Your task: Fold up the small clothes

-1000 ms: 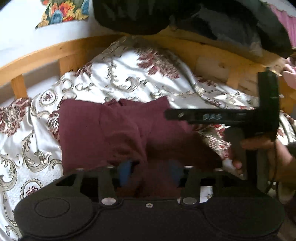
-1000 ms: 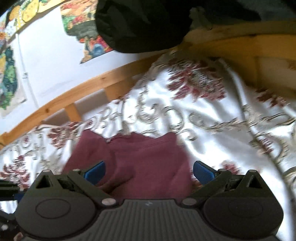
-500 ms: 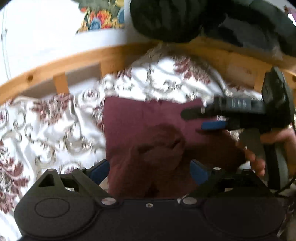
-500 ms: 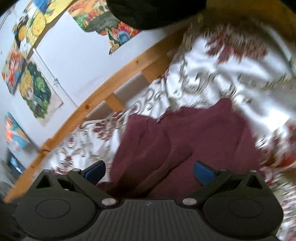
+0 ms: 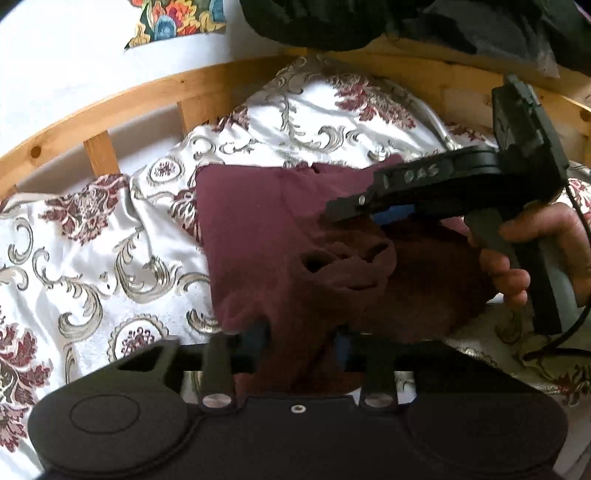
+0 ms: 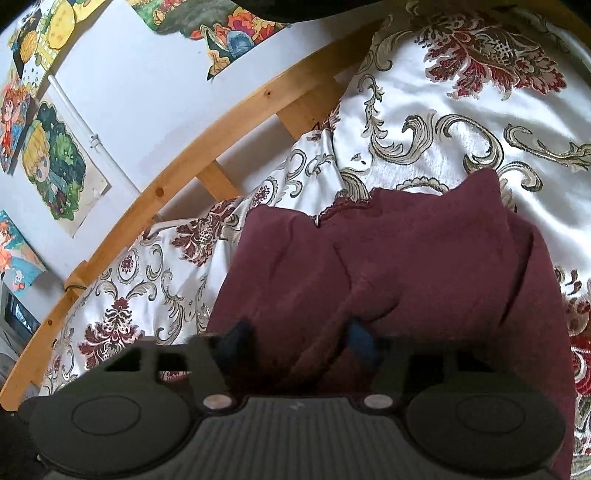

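Observation:
A small maroon garment [image 5: 258,236] lies partly folded on the floral bedspread [image 5: 92,258], with a bunched fold near its middle. It also fills the right wrist view [image 6: 424,266]. My left gripper [image 5: 299,339] is shut on the garment's near edge. My right gripper [image 6: 299,339] is closed in on a raised fold of the maroon cloth. In the left wrist view the right gripper's body [image 5: 424,184] hovers over the garment's right side, held by a hand [image 5: 517,258].
A wooden bed rail [image 5: 129,107] curves behind the bedspread, with a white wall and colourful stickers [image 6: 55,166] beyond. Dark clothing [image 5: 369,22] hangs over the rail at the top.
Both grippers were open half a second ago and have now closed on the maroon garment. The right gripper has moved lower onto the cloth.

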A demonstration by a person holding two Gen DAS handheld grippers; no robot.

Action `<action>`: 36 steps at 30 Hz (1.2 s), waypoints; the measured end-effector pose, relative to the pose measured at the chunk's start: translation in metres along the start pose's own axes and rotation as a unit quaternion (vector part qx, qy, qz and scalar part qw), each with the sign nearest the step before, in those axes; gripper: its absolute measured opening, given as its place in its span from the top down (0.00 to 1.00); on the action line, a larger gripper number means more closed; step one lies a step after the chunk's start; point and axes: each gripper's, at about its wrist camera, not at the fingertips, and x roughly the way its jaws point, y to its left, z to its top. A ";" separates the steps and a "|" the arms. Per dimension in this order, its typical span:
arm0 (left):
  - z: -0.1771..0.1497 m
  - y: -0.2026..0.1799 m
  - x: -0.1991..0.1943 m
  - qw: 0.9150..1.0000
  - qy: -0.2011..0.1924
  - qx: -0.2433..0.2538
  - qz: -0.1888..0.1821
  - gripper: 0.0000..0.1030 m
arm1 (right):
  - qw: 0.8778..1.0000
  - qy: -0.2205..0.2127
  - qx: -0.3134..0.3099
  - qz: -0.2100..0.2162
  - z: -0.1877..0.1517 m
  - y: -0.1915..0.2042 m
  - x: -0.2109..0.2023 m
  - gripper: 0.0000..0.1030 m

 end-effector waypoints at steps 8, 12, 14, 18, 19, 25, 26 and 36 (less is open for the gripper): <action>0.010 -0.033 -0.017 0.997 -0.042 0.055 -0.040 0.82 | 0.998 -0.044 -0.046 -0.014 0.010 0.006 -0.022 0.83; 0.020 -0.054 -0.015 0.992 -0.060 0.082 -0.071 0.82 | 0.995 -0.079 -0.062 -0.022 0.021 0.004 -0.044 0.83; 0.022 -0.061 -0.010 0.991 -0.061 0.087 -0.087 0.82 | 0.994 -0.090 -0.063 -0.026 0.026 -0.001 -0.054 0.83; 0.024 -0.074 -0.001 0.988 -0.062 0.093 -0.110 0.82 | 0.993 -0.091 -0.055 -0.040 0.030 -0.010 -0.065 0.83; 0.024 -0.077 0.000 0.987 -0.063 0.094 -0.114 0.82 | 0.993 -0.091 -0.054 -0.044 0.030 -0.012 -0.068 0.83; 0.027 -0.094 0.010 0.983 -0.068 0.104 -0.139 0.82 | 0.992 -0.096 -0.045 -0.064 0.033 -0.022 -0.084 0.83; 0.028 -0.095 0.011 0.982 -0.068 0.104 -0.141 0.82 | 0.992 -0.096 -0.044 -0.067 0.033 -0.024 -0.085 0.83; 0.027 -0.103 0.024 0.982 -0.051 0.101 -0.153 0.80 | 0.991 -0.086 -0.039 -0.092 0.031 -0.033 -0.088 0.83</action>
